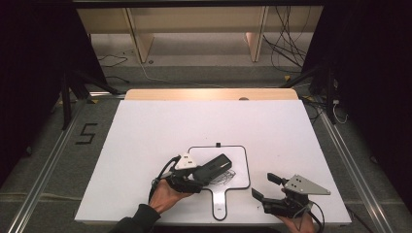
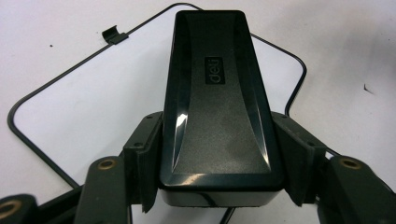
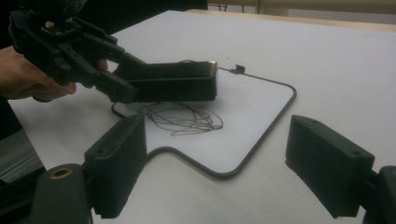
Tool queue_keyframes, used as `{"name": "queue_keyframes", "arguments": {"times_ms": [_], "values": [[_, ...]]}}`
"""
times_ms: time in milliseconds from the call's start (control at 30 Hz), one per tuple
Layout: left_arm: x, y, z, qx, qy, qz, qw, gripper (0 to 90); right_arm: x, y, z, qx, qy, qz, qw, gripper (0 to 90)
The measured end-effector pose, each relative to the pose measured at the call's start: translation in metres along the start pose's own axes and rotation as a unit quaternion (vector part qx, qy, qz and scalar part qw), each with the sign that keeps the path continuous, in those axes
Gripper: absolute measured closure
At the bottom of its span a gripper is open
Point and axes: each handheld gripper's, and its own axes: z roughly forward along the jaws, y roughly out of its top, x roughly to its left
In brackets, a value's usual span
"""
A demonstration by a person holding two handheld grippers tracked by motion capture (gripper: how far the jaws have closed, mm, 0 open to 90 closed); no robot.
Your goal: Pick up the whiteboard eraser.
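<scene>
Your left tongs (image 1: 206,174) pinch the black eraser (image 1: 216,167) over the small whiteboard (image 1: 238,160) at lower centre, scribble (image 3: 182,119) mostly unwiped, right tongs (image 1: 265,187) spread idle at lower right.

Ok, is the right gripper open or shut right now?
Open. The right gripper has its jaws wide apart with nothing between them, near the small whiteboard's handle end, while the left gripper clamps the black eraser.
</scene>
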Motion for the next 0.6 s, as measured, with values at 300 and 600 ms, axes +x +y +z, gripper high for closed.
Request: {"name": "queue_keyframes", "arguments": {"times_ms": [300, 600], "values": [[-0.002, 0.001, 0.008, 0.008, 0.003, 0.002, 1.0000, 40.5, -0.002, -0.001, 0.000, -0.001, 0.001, 0.003, 1.0000, 21.4], [-0.001, 0.000, 0.018, 0.021, 0.005, 0.006, 0.9997, 40.5, -0.003, -0.001, -0.002, -0.004, -0.001, 0.005, 1.0000, 21.4]]}}
